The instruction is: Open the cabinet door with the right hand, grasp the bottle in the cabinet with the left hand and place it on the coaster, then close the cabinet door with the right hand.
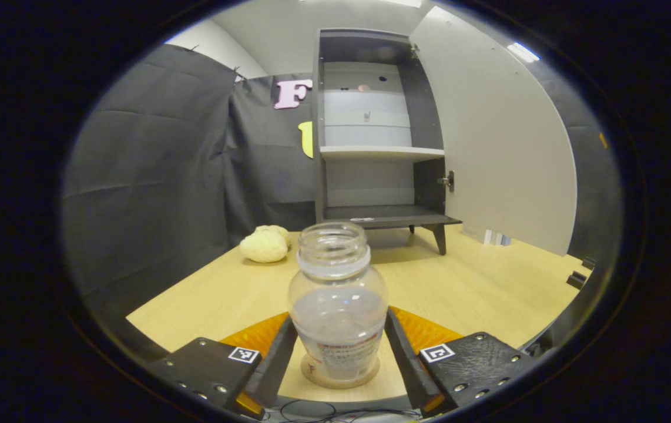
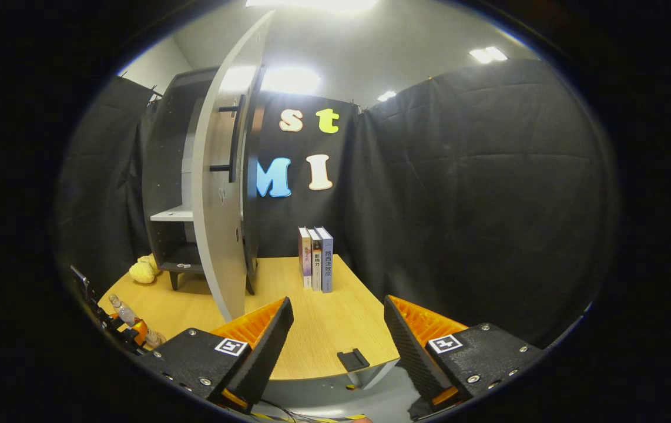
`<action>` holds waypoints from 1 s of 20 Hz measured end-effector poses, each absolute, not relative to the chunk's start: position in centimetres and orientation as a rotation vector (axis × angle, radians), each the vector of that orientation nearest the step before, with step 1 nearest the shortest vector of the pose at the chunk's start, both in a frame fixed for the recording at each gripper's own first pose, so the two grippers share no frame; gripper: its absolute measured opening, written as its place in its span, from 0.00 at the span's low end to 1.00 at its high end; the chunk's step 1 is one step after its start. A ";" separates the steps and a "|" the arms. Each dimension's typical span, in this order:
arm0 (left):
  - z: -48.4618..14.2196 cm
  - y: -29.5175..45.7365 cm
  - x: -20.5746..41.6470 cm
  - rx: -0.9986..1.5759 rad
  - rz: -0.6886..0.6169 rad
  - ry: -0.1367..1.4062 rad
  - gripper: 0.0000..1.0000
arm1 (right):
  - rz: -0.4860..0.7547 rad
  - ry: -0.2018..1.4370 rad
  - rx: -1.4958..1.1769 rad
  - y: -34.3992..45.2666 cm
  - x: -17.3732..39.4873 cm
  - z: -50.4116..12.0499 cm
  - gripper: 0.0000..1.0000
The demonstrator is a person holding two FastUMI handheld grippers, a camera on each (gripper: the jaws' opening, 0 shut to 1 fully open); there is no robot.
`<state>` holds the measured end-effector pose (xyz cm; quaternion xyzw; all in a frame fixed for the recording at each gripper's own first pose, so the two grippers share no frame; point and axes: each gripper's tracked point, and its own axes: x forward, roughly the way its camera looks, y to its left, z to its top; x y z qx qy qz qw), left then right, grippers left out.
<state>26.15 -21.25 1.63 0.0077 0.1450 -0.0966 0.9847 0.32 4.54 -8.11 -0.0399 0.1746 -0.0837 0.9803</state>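
A clear, capless bottle (image 1: 335,276) stands upright on a round cork coaster (image 1: 310,371) on the wooden table. My left gripper (image 1: 342,320) is shut on it, one finger pressing each side of its lower body. Behind it the dark cabinet (image 1: 371,135) stands with its pale door (image 1: 500,135) swung wide open and its shelves bare. My right gripper (image 2: 338,305) is open with nothing between its fingers, near the table's front edge. It faces the door's edge (image 2: 224,205) and the door's dark bar handle (image 2: 232,138). The left gripper with the bottle (image 2: 121,310) appears at the lower left.
A yellow plush toy (image 1: 265,244) lies left of the cabinet by the cloth wall. Three books (image 2: 315,258) stand upright right of the open door. A small black clip (image 2: 352,358) sits on the table's front edge (image 2: 324,367).
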 end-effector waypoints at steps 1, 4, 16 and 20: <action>2.1 -21.3 26.2 0.017 -0.201 0.283 0.83 | -0.169 0.348 -0.075 4.6 0.4 -8.0 0.96; 3.9 -21.2 26.7 0.018 -0.207 0.255 0.83 | -0.175 0.331 -0.062 4.8 0.9 -7.3 0.96; 11.4 -19.6 25.9 -0.028 -0.181 0.179 0.83 | -0.193 0.220 -0.018 6.0 5.0 -2.2 0.96; 12.8 -17.3 26.0 -0.048 -0.125 0.178 0.83 | -0.201 0.176 -0.031 6.6 7.1 0.6 0.92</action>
